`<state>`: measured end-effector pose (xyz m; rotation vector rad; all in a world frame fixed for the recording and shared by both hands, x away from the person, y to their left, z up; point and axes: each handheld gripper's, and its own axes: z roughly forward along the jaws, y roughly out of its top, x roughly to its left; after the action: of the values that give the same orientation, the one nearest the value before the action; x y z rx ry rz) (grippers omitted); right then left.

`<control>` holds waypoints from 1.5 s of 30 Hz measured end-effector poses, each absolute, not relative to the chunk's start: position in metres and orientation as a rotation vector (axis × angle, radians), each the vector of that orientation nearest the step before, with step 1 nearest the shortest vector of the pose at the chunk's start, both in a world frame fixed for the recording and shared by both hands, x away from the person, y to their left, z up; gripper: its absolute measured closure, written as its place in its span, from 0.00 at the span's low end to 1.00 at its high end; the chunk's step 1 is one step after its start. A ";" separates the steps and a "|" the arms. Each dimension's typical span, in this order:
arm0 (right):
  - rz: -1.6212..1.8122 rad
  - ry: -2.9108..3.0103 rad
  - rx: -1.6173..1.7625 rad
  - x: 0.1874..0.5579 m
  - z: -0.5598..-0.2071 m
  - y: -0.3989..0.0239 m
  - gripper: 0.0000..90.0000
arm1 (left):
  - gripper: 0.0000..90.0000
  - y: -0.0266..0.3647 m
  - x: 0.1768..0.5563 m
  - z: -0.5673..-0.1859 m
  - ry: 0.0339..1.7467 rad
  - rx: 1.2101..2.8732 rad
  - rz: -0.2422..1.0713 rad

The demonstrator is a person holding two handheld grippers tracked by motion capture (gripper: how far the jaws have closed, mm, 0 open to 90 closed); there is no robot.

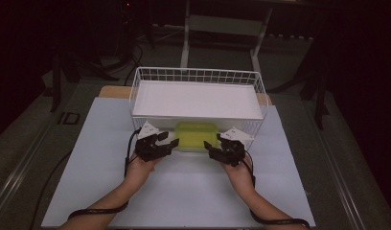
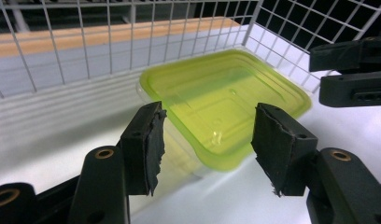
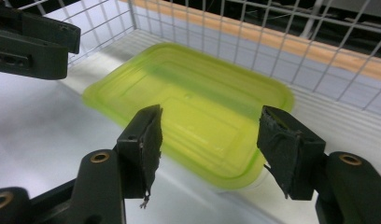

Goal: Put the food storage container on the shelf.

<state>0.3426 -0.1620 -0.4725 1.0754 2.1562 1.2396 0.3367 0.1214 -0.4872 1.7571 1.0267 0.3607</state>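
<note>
the green-lidded container (image 1: 196, 135) sits on the surface (image 1: 184, 191) under the wire basket (image 1: 198, 76). left tool (image 1: 168, 140) and right tool (image 1: 211, 150) flank it, jaws apart, gripping nothing.

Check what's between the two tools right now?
The yellow-green lidded container sits between the left tool and the right tool, clearest in the high view. It sits at the open near side of the white wire basket; neither tool touches it.
</note>
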 end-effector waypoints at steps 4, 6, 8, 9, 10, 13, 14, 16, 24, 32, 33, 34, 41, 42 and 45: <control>1.239 2.172 1.058 0.335 -0.475 -0.159 0.47 | 0.47 0.128 0.327 -0.488 1.020 1.766 0.340; 1.243 2.166 1.072 0.332 -0.476 -0.158 0.48 | 0.43 0.129 0.324 -0.488 1.032 1.779 0.333; 1.256 2.165 1.089 0.328 -0.477 -0.156 0.57 | 0.37 0.135 0.320 -0.489 0.993 1.786 0.319; 1.256 2.169 1.085 0.327 -0.478 -0.155 0.59 | 0.34 0.137 0.318 -0.490 0.979 1.792 0.297; 1.244 2.176 1.076 0.325 -0.478 -0.153 0.62 | 0.32 0.139 0.317 -0.491 0.957 1.803 0.279; 1.235 2.188 1.058 0.320 -0.479 -0.148 0.65 | 0.19 0.141 0.311 -0.496 0.912 1.830 0.265; 1.234 2.190 1.055 0.319 -0.479 -0.147 0.66 | 0.16 0.142 0.309 -0.498 0.911 1.840 0.260; 1.214 2.195 1.053 0.317 -0.481 -0.145 0.69 | 0.16 0.144 0.304 -0.501 0.907 1.832 0.248; 1.158 2.232 1.069 0.317 -0.493 -0.137 0.86 | 0.03 0.145 0.286 -0.504 0.889 1.834 0.296; 1.108 2.274 1.051 0.321 -0.505 -0.130 1.00 | 0.02 0.147 0.285 -0.504 0.914 1.796 0.291; 1.105 2.278 1.049 0.322 -0.507 -0.130 1.00 | 0.02 0.146 0.285 -0.504 0.911 1.793 0.295; 1.107 2.278 1.051 0.323 -0.508 -0.130 1.00 | 0.02 0.146 0.285 -0.504 0.907 1.795 0.298; 1.084 2.284 1.076 0.335 -0.514 -0.125 1.00 | 0.02 0.143 0.285 -0.506 0.893 1.797 0.305; 1.086 2.283 1.076 0.337 -0.515 -0.124 1.00 | 0.02 0.142 0.285 -0.506 0.891 1.792 0.307; 1.086 2.289 1.085 0.341 -0.517 -0.122 1.00 | 0.02 0.141 0.285 -0.507 0.888 1.795 0.310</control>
<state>0.3415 -0.1221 -0.5168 1.0852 2.2891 1.0861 0.2849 0.1411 -0.5070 1.7948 0.8880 0.3097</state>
